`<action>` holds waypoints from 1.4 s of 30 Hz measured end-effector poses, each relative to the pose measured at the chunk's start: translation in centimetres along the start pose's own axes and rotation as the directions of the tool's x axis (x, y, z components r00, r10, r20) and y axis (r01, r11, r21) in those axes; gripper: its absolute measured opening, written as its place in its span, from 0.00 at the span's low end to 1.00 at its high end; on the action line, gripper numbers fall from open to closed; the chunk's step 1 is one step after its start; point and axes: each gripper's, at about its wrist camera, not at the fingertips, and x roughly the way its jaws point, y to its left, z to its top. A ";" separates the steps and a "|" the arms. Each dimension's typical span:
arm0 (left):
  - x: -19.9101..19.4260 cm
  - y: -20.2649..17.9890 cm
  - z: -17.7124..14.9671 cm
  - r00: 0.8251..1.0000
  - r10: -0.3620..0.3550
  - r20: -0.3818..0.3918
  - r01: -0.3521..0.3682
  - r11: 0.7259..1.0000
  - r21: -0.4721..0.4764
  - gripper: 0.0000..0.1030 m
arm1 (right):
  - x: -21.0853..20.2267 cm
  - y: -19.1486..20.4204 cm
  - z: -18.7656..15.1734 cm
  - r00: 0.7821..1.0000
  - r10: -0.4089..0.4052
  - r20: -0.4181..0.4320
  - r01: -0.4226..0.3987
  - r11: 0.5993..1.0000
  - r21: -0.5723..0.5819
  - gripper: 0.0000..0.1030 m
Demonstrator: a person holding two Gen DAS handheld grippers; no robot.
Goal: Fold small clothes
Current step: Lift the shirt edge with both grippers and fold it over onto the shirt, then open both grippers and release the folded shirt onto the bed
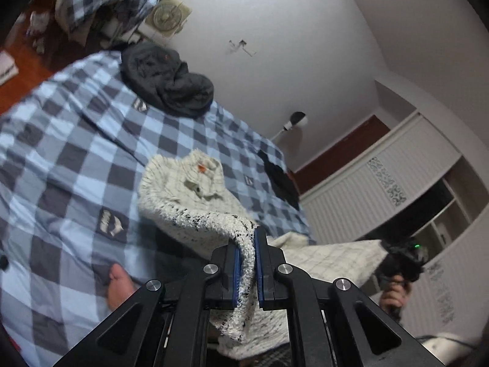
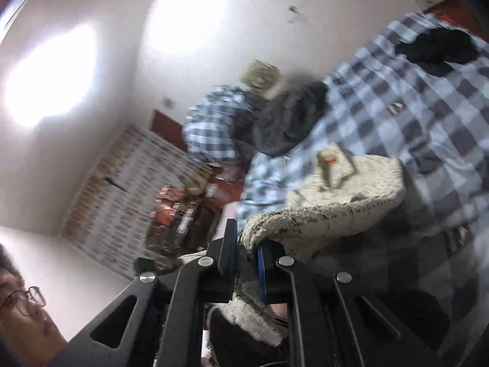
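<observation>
A fleecy cream garment (image 1: 195, 202) with black flecks is pinched at its edge between the closed jaws of the left gripper (image 1: 248, 263), the blue pads pressed on the fabric. In the right wrist view the same garment (image 2: 330, 214) is clamped at another edge by the right gripper (image 2: 246, 263), its jaws drawn together on the pile. The garment is seen stretched between both grippers above a blue and grey checked bedcover (image 1: 61, 159), its collar with an orange tag lying farther out. Beyond it, a crumpled dark grey garment (image 1: 171, 79) is found on the cover, and a white wall (image 1: 275, 46) is seen behind.
</observation>
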 end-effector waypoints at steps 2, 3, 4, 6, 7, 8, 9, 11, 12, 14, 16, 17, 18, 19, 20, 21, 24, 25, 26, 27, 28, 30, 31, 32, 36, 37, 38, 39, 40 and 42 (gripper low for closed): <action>1.1 0.5 0.6 1.000 0.016 -0.010 -0.016 1.000 -0.004 0.07 | 1.6 -1.6 0.4 0.997 -0.072 -0.013 0.073 0.996 0.059 0.07; 2.4 1.1 1.7 0.999 0.045 -0.018 -0.045 0.999 -0.011 0.07 | 2.7 -2.5 0.9 0.994 -0.106 -0.026 0.108 0.990 0.086 0.07; 3.5 1.6 2.6 0.998 0.054 -0.029 -0.055 0.998 -0.018 0.07 | 4.3 -3.6 2.1 0.991 -0.121 -0.057 0.127 0.985 0.116 0.07; 6.1 2.8 5.4 0.995 0.085 -0.053 -0.087 0.995 -0.042 0.07 | 6.0 -4.4 4.5 0.989 -0.112 -0.093 0.124 0.982 0.139 0.07; 8.0 3.6 7.6 0.992 0.116 -0.054 -0.119 0.991 -0.053 0.07 | 7.5 -5.1 7.5 0.987 -0.119 -0.111 0.134 0.982 0.136 0.07; 9.8 4.6 9.7 0.990 0.128 -0.062 -0.132 0.989 -0.063 0.08 | 8.0 -5.3 9.6 0.985 -0.129 -0.111 0.144 0.978 0.148 0.07; 12.5 6.3 12.6 0.985 0.157 -0.067 -0.163 0.982 -0.091 0.08 | 9.3 -6.5 13.1 0.983 -0.150 -0.108 0.168 0.968 0.189 0.07; 16.8 9.1 16.4 0.960 0.261 -0.100 -0.272 0.954 -0.125 0.09 | 11.0 -9.4 19.0 0.982 -0.172 -0.071 0.186 0.937 0.295 0.08; 20.4 11.5 18.6 0.925 0.343 -0.162 -0.366 0.919 -0.144 0.10 | 11.4 -10.7 20.7 0.986 -0.157 -0.054 0.166 0.929 0.331 0.12; 23.8 13.6 19.5 0.844 0.474 -0.253 -0.512 0.851 -0.114 0.14 | 14.9 -16.5 24.7 0.991 -0.129 -0.046 0.136 0.898 0.418 0.23; 25.9 13.8 19.2 0.759 0.590 -0.275 -0.619 0.785 -0.021 0.18 | 16.0 -20.3 24.0 0.970 -0.235 -0.065 0.232 0.808 0.542 0.26; 26.2 13.6 18.9 0.761 0.599 -0.248 -0.618 0.786 0.001 0.29 | 16.4 -21.4 23.4 0.951 -0.301 -0.077 0.292 0.782 0.550 0.32; 26.2 13.2 18.3 0.767 0.604 -0.216 -0.614 0.789 0.025 0.46 | 16.5 -21.5 22.6 0.945 -0.320 -0.066 0.305 0.792 0.529 0.39; 26.1 13.0 17.9 0.763 0.612 -0.208 -0.620 0.784 0.031 0.98 | 16.6 -21.3 22.0 0.948 -0.314 -0.055 0.298 0.810 0.505 0.60; 25.9 13.0 17.3 0.766 0.619 -0.173 -0.624 0.781 0.031 1.00 | 16.7 -20.8 20.8 0.945 -0.321 -0.055 0.310 0.834 0.456 0.78; 25.9 13.0 16.9 0.771 0.618 -0.156 -0.621 0.783 0.035 1.00 | 16.6 -20.2 19.9 0.934 -0.351 -0.063 0.344 0.843 0.414 0.82; 26.3 12.3 14.6 0.772 0.619 -0.142 -0.613 0.785 0.089 1.00 | 17.3 -19.0 16.3 0.894 -0.436 -0.101 0.445 0.842 0.305 0.84; 26.6 11.8 13.4 0.759 0.638 -0.132 -0.626 0.770 0.124 1.00 | 17.8 -19.0 15.8 0.880 -0.456 -0.134 0.475 0.835 0.278 0.84; 26.9 11.2 12.6 0.740 0.660 -0.129 -0.642 0.751 0.155 1.00 | 18.8 -19.3 15.3 0.842 -0.503 -0.196 0.537 0.814 0.221 0.84; 27.0 10.5 11.6 0.720 0.682 -0.131 -0.656 0.730 0.193 1.00 | 19.4 -19.6 15.0 0.809 -0.543 -0.224 0.582 0.795 0.173 0.84; 27.4 9.7 10.3 0.708 0.692 -0.143 -0.656 0.719 0.231 1.00 | 19.9 -20.0 14.7 0.754 -0.611 -0.241 0.646 0.755 0.109 0.84; 28.0 9.4 7.7 0.711 0.681 -0.175 -0.625 0.726 0.286 1.00 | 20.8 -20.9 14.1 0.652 -0.707 -0.274 0.735 0.678 0.002 0.84; 28.3 9.7 6.4 0.718 0.671 -0.182 -0.607 0.733 0.307 1.00 | 21.4 -21.6 14.0 0.629 -0.717 -0.301 0.743 0.668 -0.041 0.84; 28.7 10.0 5.4 0.721 0.668 -0.184 -0.597 0.734 0.323 1.00 | 21.7 -22.4 14.0 0.626 -0.707 -0.328 0.734 0.677 -0.056 0.84; 30.1 12.7 3.3 0.670 0.699 -0.251 -0.596 0.708 0.378 1.00 | 22.5 -24.7 14.1 0.642 -0.659 -0.392 0.706 0.708 -0.035 0.84; 30.3 13.3 3.2 0.673 0.687 -0.273 -0.583 0.721 0.375 1.00 | 22.8 -25.0 14.1 0.637 -0.658 -0.400 0.704 0.709 -0.044 0.84; 30.5 13.9 3.1 0.679 0.672 -0.295 -0.570 0.736 0.365 1.00 | 23.2 -25.2 14.0 0.626 -0.660 -0.415 0.702 0.709 -0.066 0.84; 30.3 14.0 2.9 0.683 0.665 -0.303 -0.567 0.744 0.354 1.00 | 23.7 -25.4 13.8 0.606 -0.669 -0.430 0.705 0.703 -0.100 0.83; 30.3 14.4 2.8 0.681 0.665 -0.306 -0.576 0.745 0.338 1.00 | 24.1 -25.4 13.8 0.574 -0.698 -0.428 0.720 0.679 -0.142 0.67; 30.5 15.4 2.8 0.650 0.699 -0.297 -0.627 0.715 0.310 1.00 | 24.0 -25.7 13.8 0.517 -0.752 -0.409 0.761 0.623 -0.184 0.41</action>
